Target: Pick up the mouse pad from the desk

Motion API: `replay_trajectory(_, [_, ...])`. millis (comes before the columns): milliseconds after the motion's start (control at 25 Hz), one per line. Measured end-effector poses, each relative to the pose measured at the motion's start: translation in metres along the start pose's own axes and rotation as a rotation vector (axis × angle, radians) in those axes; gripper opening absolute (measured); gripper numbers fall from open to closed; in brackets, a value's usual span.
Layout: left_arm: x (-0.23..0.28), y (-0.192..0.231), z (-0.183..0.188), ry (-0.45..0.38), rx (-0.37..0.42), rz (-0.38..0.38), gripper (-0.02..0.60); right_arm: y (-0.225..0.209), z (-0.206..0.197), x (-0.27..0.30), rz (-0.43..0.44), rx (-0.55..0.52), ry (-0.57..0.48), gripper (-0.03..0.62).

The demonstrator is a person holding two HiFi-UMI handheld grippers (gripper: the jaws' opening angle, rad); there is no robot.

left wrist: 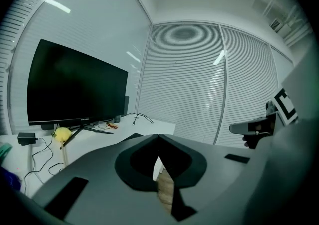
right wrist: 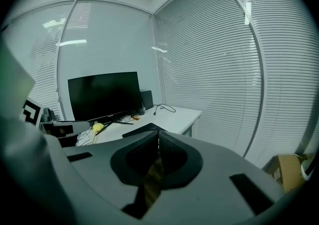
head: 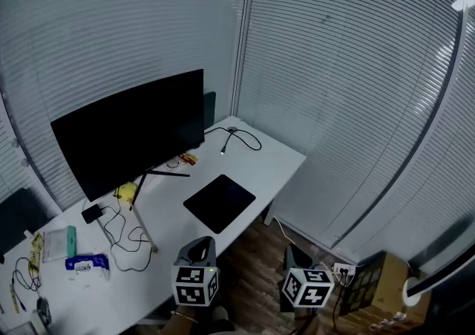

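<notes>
The black mouse pad [head: 219,202] lies flat on the white desk [head: 278,159], close to its front edge and in front of the monitor. My left gripper [head: 199,246] hovers off the desk's front edge, short of the pad, with its jaws shut and nothing between them. To its right, my right gripper [head: 292,253] hangs over the wooden floor, also shut and holding nothing. In the left gripper view the left gripper's [left wrist: 158,135] jaws meet in a line, with a corner of the mouse pad [left wrist: 130,137] just beyond. The right gripper view shows the right gripper [right wrist: 158,133] shut and the mouse pad [right wrist: 143,128] ahead.
A large black monitor [head: 130,133] stands behind the pad on thin legs. Loose cables [head: 126,237], a yellow object [head: 128,192], a blue packet [head: 87,265] and a teal item [head: 70,241] lie at the left. Another cable [head: 241,137] lies at the far corner. Blinds close in two sides.
</notes>
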State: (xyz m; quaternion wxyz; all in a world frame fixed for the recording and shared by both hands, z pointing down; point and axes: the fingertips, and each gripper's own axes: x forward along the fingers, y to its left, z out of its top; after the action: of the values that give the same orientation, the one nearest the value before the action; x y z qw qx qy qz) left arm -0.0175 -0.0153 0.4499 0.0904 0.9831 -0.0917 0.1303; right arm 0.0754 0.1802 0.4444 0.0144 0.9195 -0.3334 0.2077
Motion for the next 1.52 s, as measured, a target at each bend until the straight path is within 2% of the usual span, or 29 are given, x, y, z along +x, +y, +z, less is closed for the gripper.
replay_trajectory(480, [0.068, 0.02, 0.019, 0.008, -0.02, 0.011, 0.017, -0.018, 0.03, 0.065, -0.002, -0.015, 0.011, 0.034])
replay_trajectory(840, [0.107, 0.048, 0.017, 0.024, -0.079, 0.049, 0.017, -0.015, 0.044, 0.117, 0.031, -0.059, 0.049, 0.034])
replay_trajectory(1000, [0.116, 0.062, 0.013, 0.042, -0.104, 0.068, 0.017, -0.007, 0.047, 0.136, 0.05, -0.073, 0.069, 0.034])
replay_trajectory(1280, [0.118, 0.08, 0.007, 0.081, -0.097, 0.091, 0.017, 0.004, 0.043, 0.163, 0.08, -0.073, 0.104, 0.034])
replay_trajectory(1520, [0.118, 0.101, 0.007, 0.084, -0.108, 0.146, 0.017, 0.019, 0.047, 0.187, 0.137, -0.093, 0.118, 0.034])
